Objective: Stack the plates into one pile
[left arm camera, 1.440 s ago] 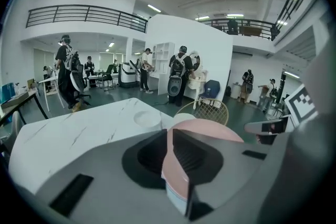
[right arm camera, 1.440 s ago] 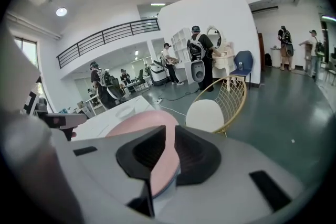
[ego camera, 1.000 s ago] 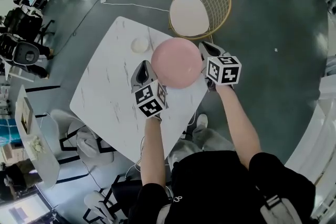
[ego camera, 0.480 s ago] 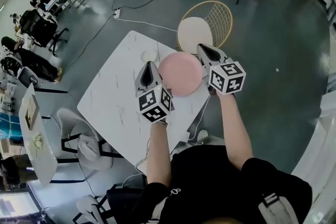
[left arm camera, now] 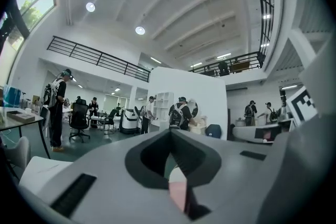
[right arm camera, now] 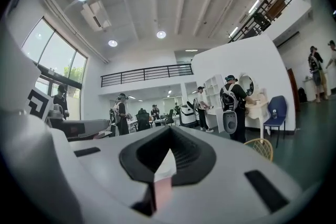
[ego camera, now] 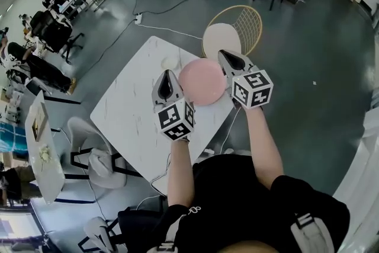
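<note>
A round pink plate (ego camera: 202, 81) hangs in the air above the white marble table (ego camera: 127, 121), held level between my two grippers. My left gripper (ego camera: 168, 79) is shut on the plate's left rim, and my right gripper (ego camera: 228, 60) is shut on its right rim. In the left gripper view a pink sliver of the plate (left arm camera: 178, 191) shows between the closed jaws. The right gripper view shows the same sliver of plate (right arm camera: 161, 180) pinched in its jaws. A small white plate (ego camera: 170, 62) lies on the table's far part, to the left of the pink one.
A gold wire chair with a white seat (ego camera: 234, 29) stands just beyond the table's far corner. White chairs (ego camera: 95, 157) sit at the table's near left side. People and office chairs (ego camera: 41, 26) fill the far left of the room.
Both grippers have lifted the pink plate higher above the table, still gripping its two sides. The small white plate has stayed in place.
</note>
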The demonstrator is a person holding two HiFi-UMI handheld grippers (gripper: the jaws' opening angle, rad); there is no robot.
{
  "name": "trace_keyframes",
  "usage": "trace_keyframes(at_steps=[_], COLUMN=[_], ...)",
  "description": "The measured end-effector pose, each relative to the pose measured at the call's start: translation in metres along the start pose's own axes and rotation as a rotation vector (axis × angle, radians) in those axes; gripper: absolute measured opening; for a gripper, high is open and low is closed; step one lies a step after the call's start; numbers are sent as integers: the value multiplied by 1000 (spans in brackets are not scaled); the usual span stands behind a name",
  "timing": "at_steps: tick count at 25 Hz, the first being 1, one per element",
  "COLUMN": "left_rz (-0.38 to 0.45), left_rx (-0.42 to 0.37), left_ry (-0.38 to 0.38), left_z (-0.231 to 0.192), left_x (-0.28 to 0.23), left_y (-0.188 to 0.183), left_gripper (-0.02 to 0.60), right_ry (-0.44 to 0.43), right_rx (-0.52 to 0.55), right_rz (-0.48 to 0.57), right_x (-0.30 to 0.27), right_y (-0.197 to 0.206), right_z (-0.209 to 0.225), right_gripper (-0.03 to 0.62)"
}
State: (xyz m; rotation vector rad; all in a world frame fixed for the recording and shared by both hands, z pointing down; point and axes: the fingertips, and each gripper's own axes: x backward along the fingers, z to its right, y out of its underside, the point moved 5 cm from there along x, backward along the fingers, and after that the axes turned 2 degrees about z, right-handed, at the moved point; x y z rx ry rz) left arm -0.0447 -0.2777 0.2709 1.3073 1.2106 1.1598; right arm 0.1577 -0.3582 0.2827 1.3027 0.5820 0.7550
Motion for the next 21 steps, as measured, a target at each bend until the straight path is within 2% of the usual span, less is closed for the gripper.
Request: trace_keyframes(at_steps=[9, 21], left_rz=[0, -14], left_rx=[-41, -36], left_ry=[37, 51], left_z=[14, 13], left_x=[-2, -4], left_y=[-6, 4], left_gripper=[17, 17], right_ry=[-11, -10], right_rx=[55, 109], right_rz=[3, -11], right_x=[7, 5], right_y=[-5, 3], right_z=[0, -3], right_gripper=[8, 8])
